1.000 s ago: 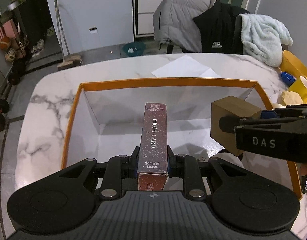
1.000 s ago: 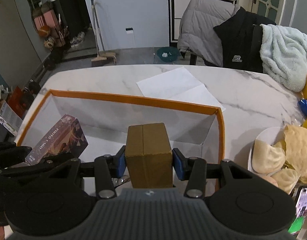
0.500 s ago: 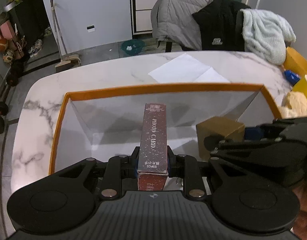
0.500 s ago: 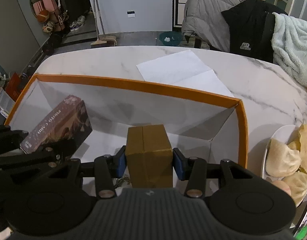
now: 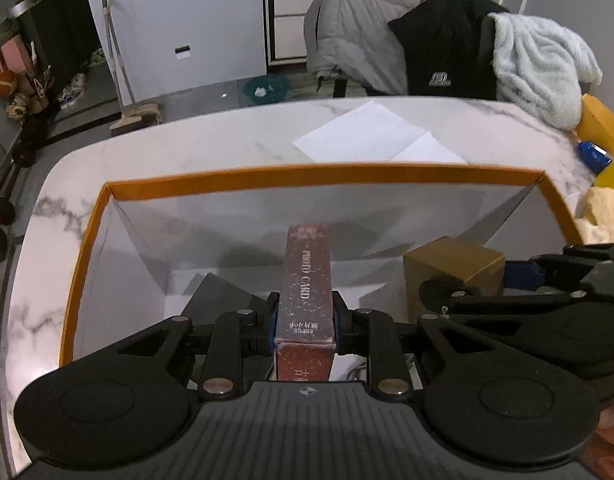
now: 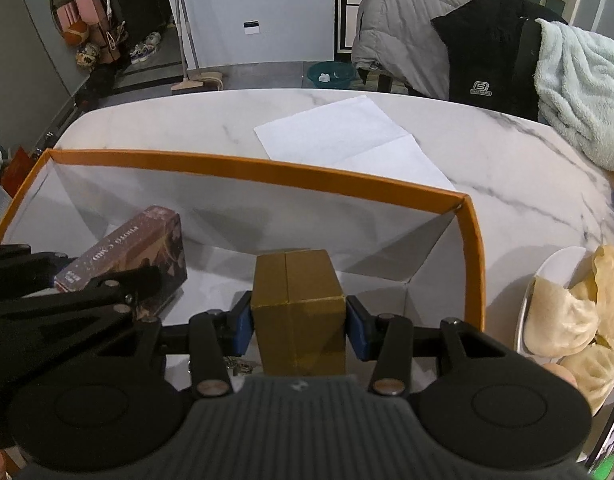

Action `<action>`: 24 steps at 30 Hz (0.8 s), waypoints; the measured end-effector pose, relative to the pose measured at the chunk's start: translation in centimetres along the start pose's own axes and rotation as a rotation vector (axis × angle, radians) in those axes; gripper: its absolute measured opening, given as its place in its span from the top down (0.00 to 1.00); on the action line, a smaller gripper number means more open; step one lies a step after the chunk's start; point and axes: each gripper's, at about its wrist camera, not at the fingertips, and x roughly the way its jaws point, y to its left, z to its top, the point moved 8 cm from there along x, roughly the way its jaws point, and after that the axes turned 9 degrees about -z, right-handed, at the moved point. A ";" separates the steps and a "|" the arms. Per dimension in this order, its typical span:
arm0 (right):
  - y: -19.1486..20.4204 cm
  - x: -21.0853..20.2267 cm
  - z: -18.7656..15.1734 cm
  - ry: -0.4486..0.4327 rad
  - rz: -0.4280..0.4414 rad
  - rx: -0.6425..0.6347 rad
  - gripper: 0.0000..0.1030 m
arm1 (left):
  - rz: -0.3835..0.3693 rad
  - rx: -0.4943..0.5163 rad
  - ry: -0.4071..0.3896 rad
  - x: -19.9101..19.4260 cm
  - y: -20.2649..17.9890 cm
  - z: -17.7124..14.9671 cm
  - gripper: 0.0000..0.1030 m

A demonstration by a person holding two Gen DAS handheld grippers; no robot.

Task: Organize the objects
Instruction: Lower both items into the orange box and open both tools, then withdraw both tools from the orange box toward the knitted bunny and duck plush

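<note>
Dark red card with pale speckles covers the photo card box (image 5: 305, 280), which the left gripper (image 5: 305, 320) has clamped by its long sides, blue pads pressed against both faces. The box points forward along the fingers, the words "PHOTO CARD" running down its top face, and it sits low inside the orange-rimmed storage box (image 5: 307, 172), near the middle of the white interior. Whether it touches the floor there cannot be told.

To the right of it within the same storage box is the brown cardboard box (image 6: 297, 300), gripped on its two sides by the right gripper (image 6: 299, 320) — blue pads flat against the card, a seam running down the middle of its top. It also lies below the orange rim, nearer the storage box's right wall. In the right wrist view the photo card box (image 6: 127, 252) shows at an angle on the left, the left gripper's black linkage crossing in front of it; the two held boxes are apart.

The storage box stands on a white marble table (image 6: 507, 168). Beyond its far rim lies a folded sheet of white paper (image 6: 339, 136). Off its right wall is a white plate (image 6: 547, 276) with pale flatbreads (image 6: 563, 320). Past the table's far edge, chairs carry a grey puffer jacket (image 5: 359, 20), a black garment (image 5: 443, 40) and a pale blue fleece (image 5: 539, 68).
</note>
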 end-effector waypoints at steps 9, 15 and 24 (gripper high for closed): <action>-0.2 0.2 0.1 0.007 0.001 0.012 0.53 | 0.009 -0.038 0.010 -0.4 1.0 -0.6 0.47; -0.2 -1.4 0.5 -0.022 0.001 0.026 0.48 | 0.002 -0.051 -0.033 -2.5 1.3 -0.4 0.38; -0.9 -6.0 0.7 -0.080 -0.025 0.029 0.42 | -0.006 -0.046 -0.087 -6.5 0.6 -0.4 0.32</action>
